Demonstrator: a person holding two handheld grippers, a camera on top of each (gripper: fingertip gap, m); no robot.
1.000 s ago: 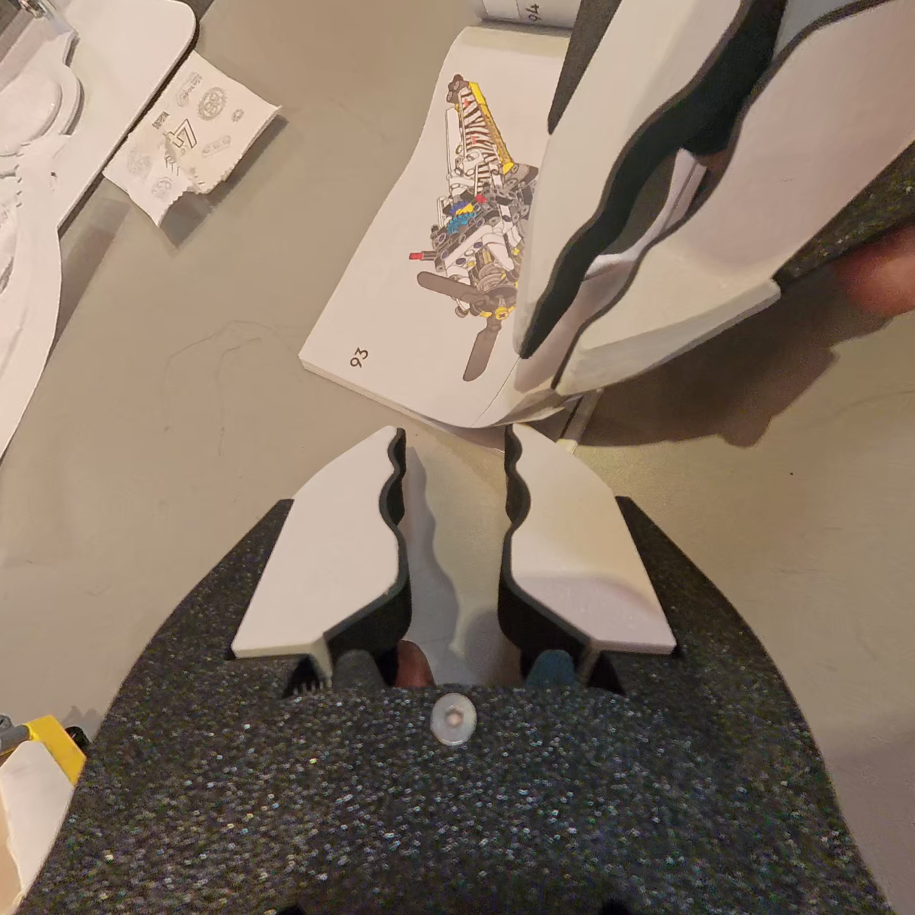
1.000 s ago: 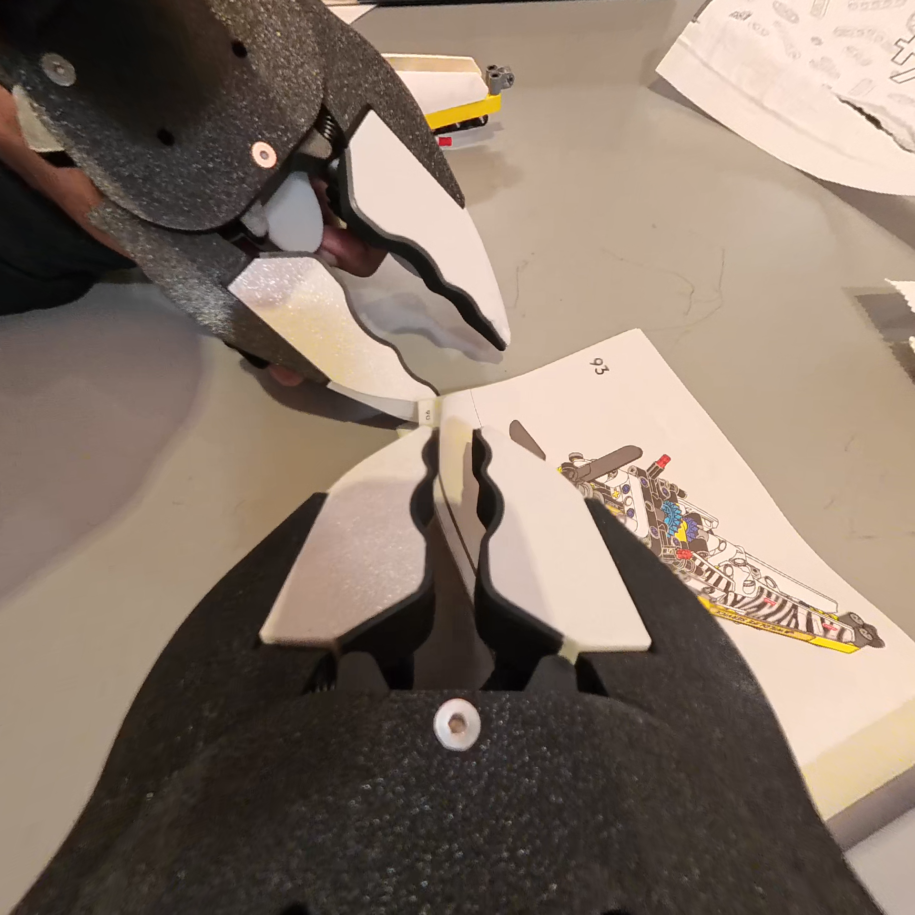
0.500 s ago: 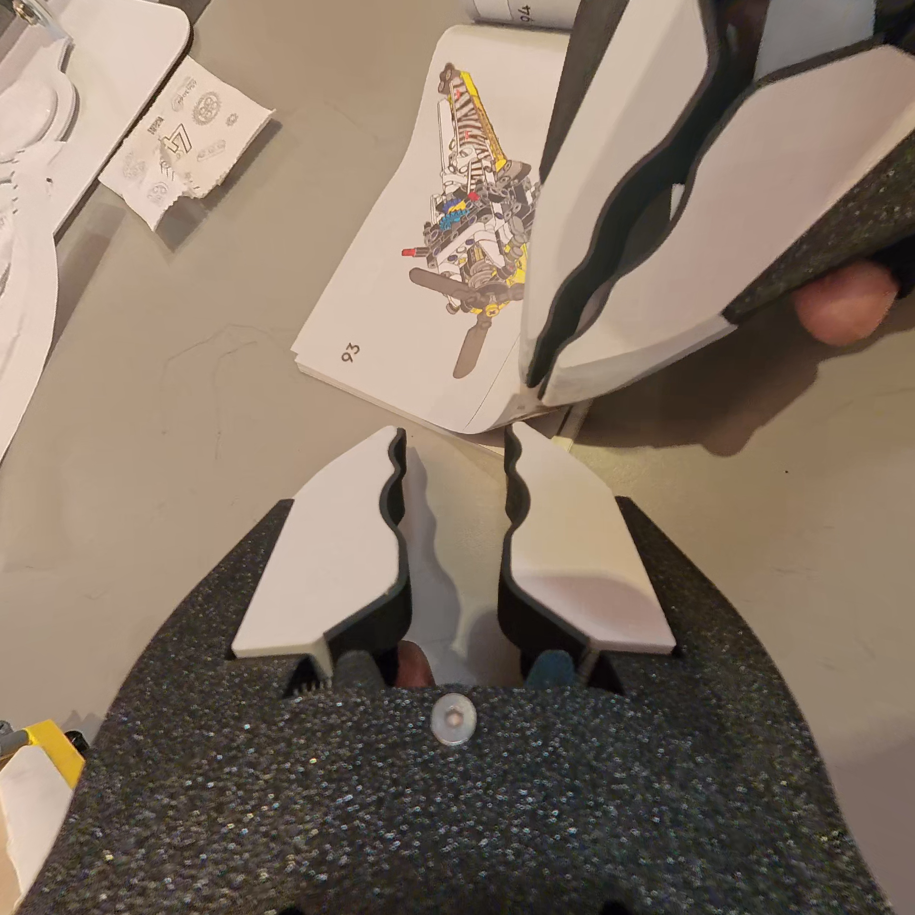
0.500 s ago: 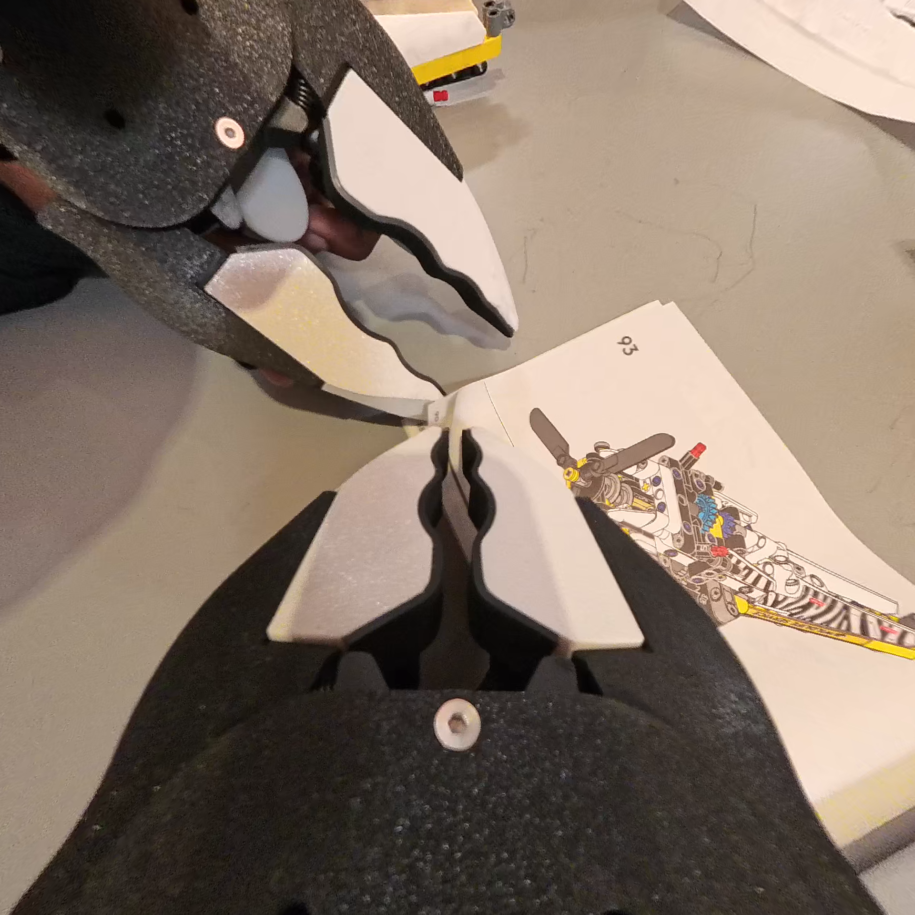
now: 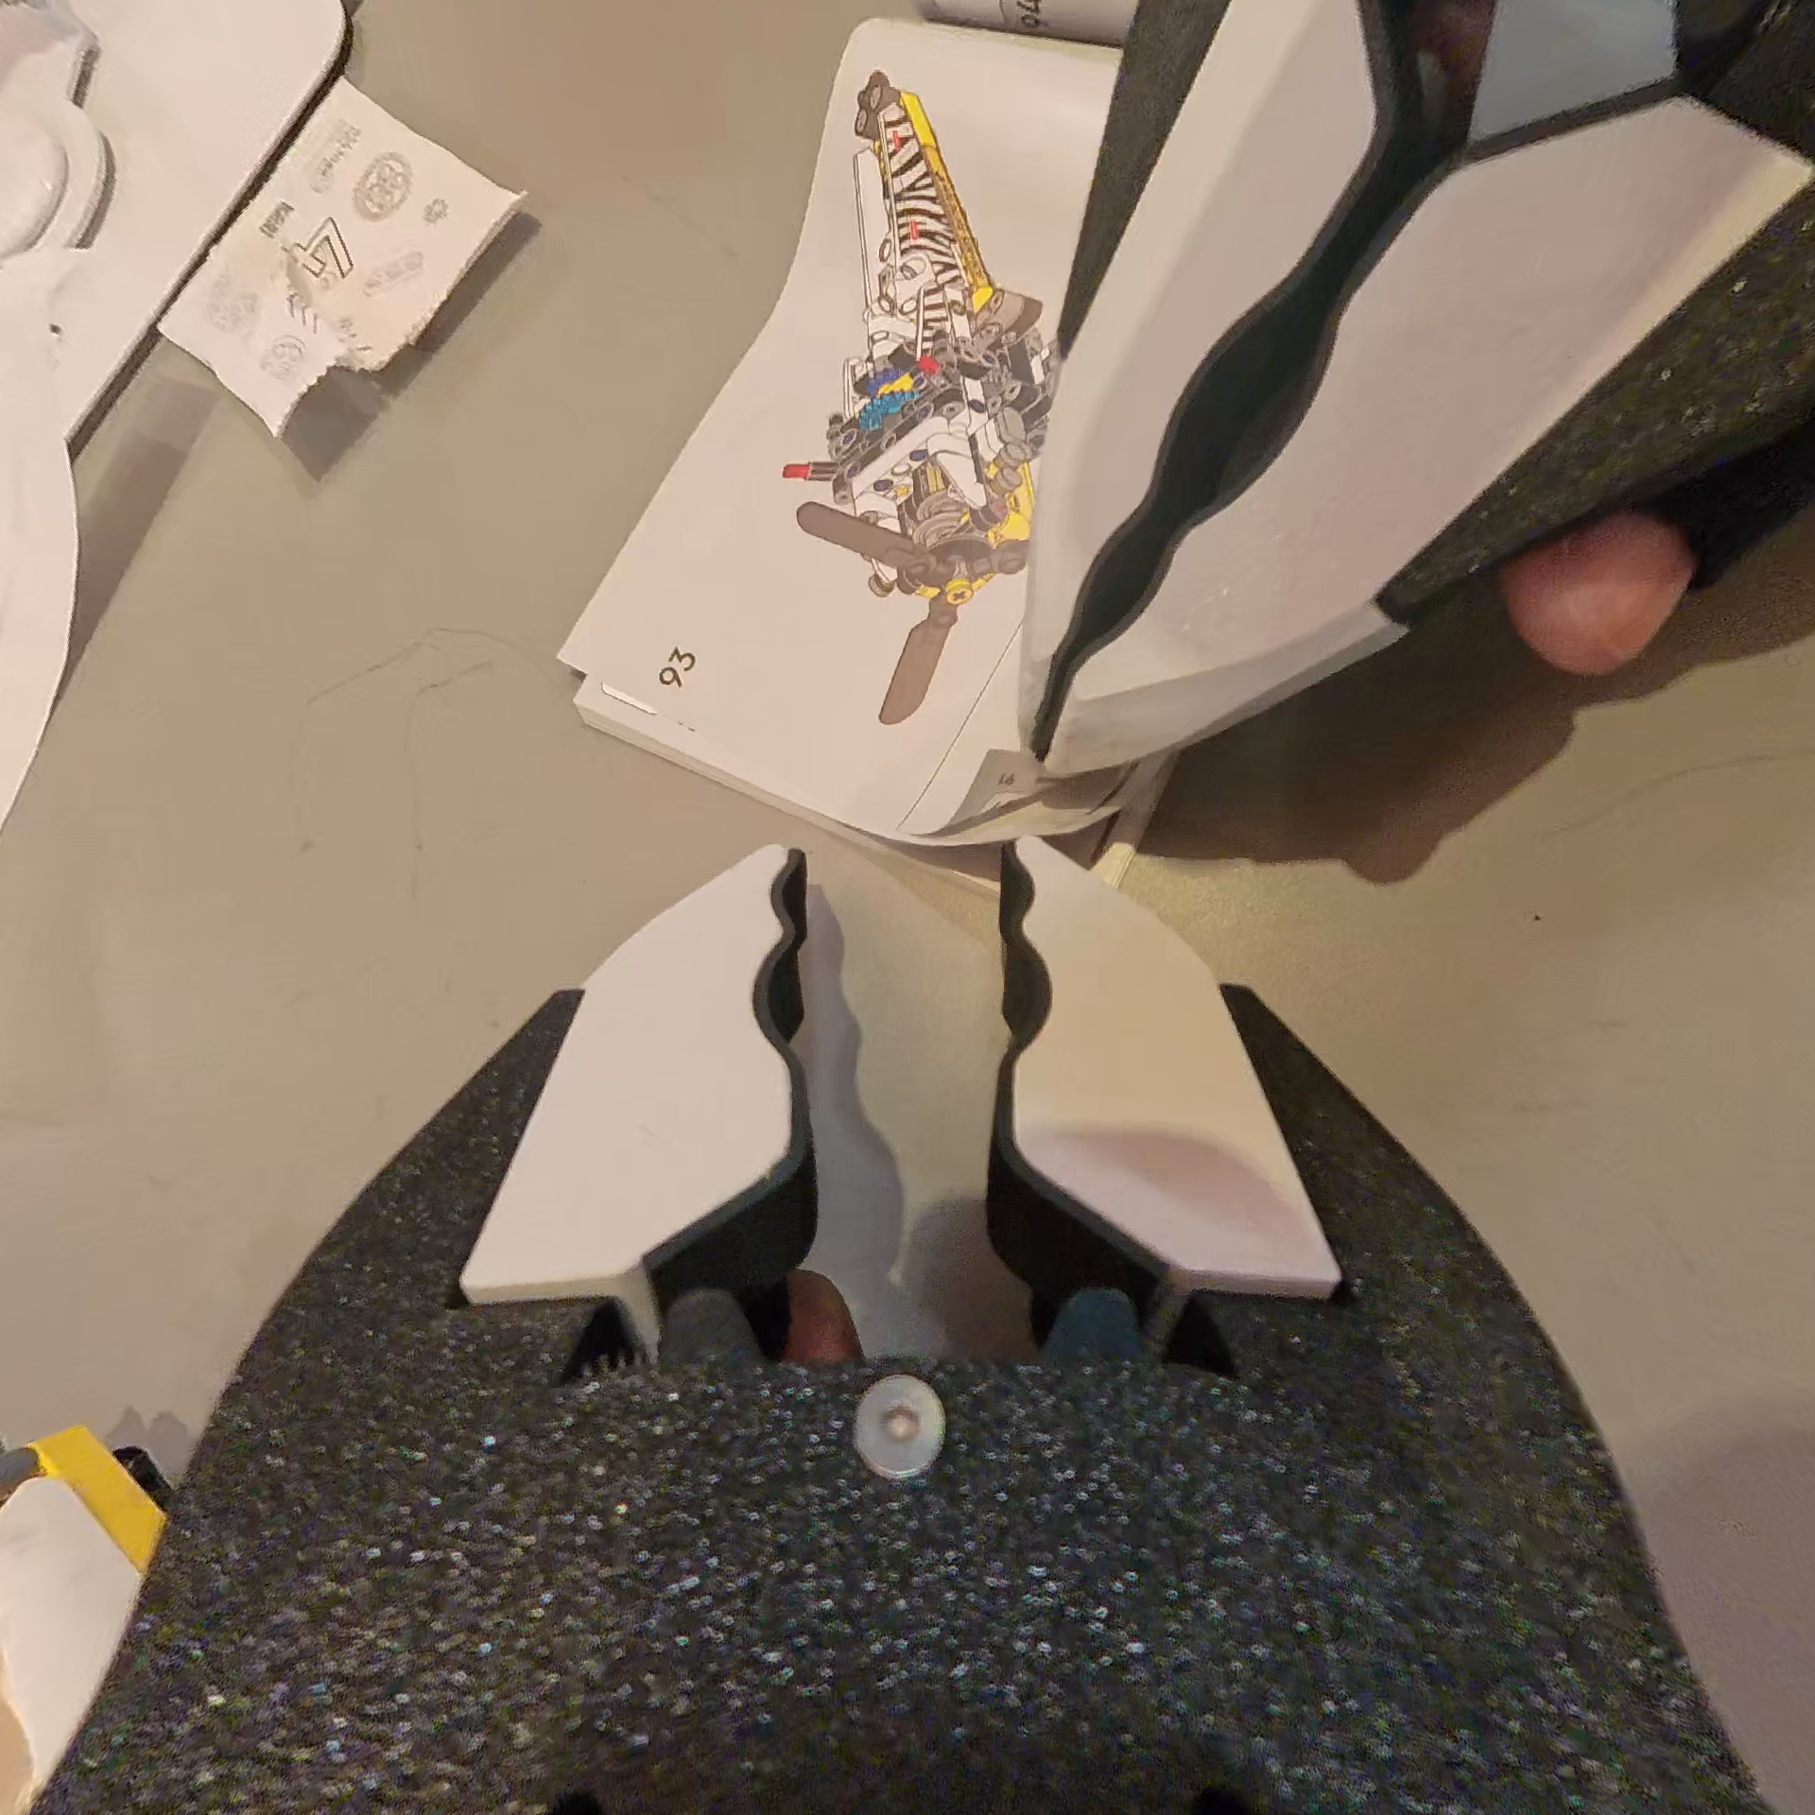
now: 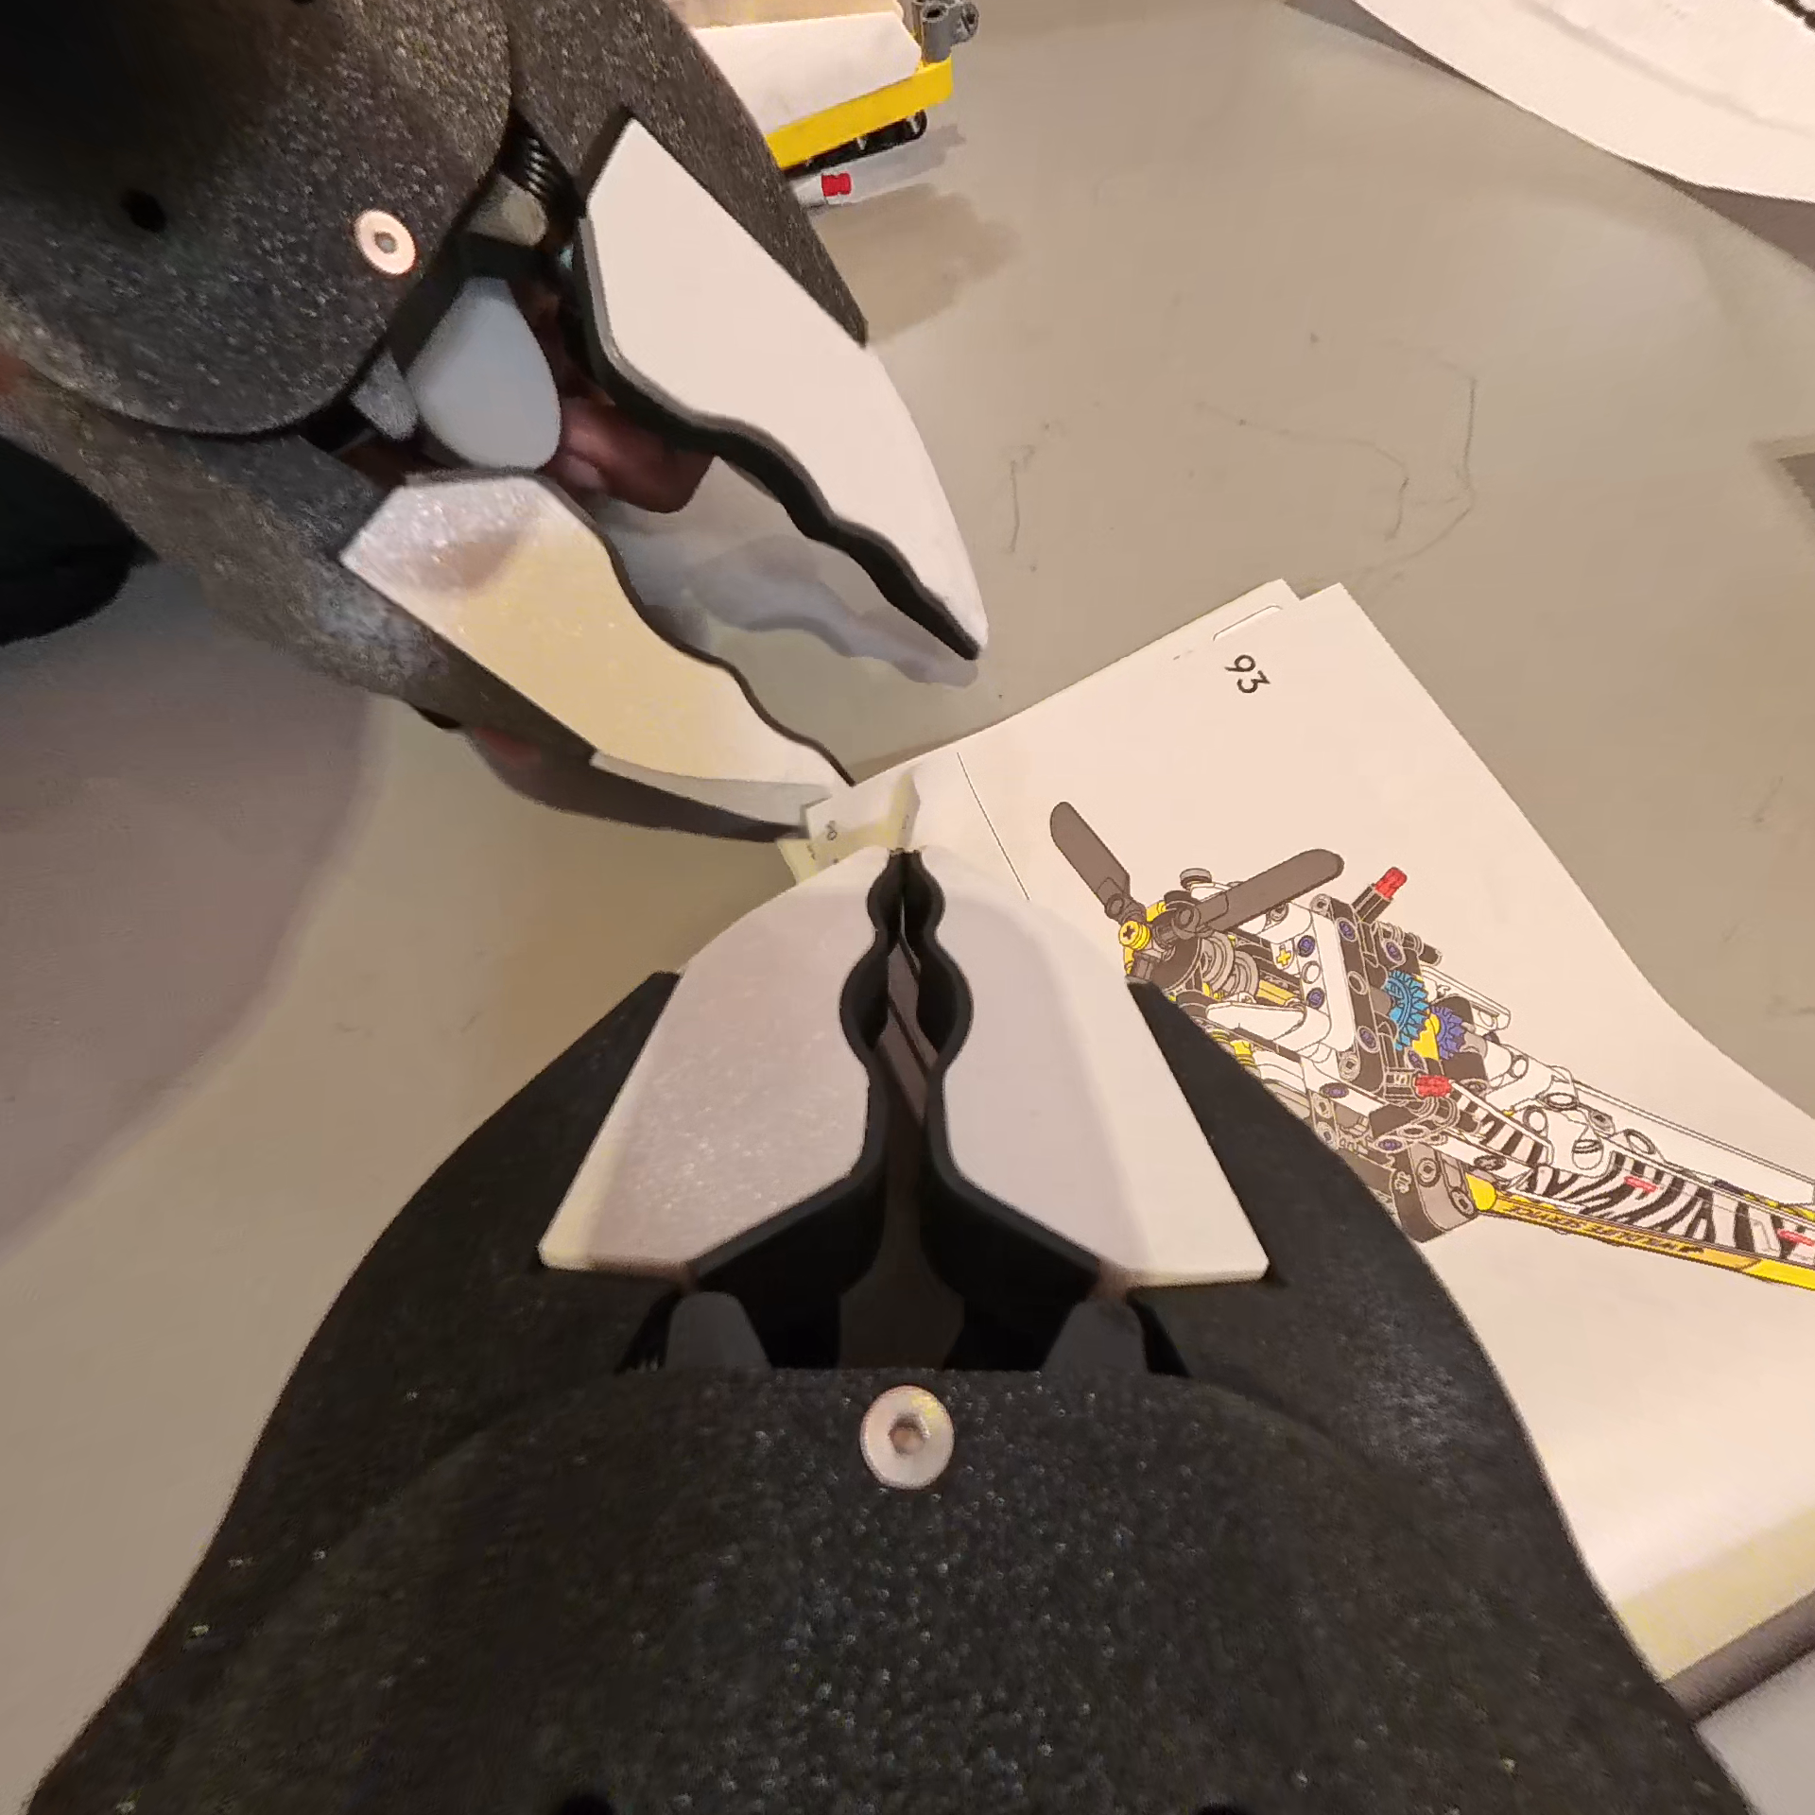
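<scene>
An open instruction booklet [image 5: 786,609] with a picture of a yellow and white brick model lies on the grey table [image 5: 295,884]. My right gripper [image 6: 904,859] is shut on the near corner of the booklet's top pages [image 6: 884,815], which curl up at its fingertips. It also shows in the left wrist view [image 5: 1041,746] at the upper right, closed on that corner. My left gripper [image 5: 899,864] is open and empty, just short of the booklet's near edge. In the right wrist view the left gripper [image 6: 904,712] shows with its lower fingertip [image 6: 786,786] beside the same corner.
A torn sticker sheet [image 5: 334,246] and a white sheet [image 5: 147,147] lie at the far left. A yellow and white brick model [image 6: 845,79] stands behind the left gripper. More paper [image 6: 1621,88] lies at the far right. A person's fingertip [image 5: 1591,589] shows under the right gripper.
My right gripper's fingers have closed from a narrow gap onto the page corner. The booklet has shifted slightly. My left gripper has stayed open and almost still.
</scene>
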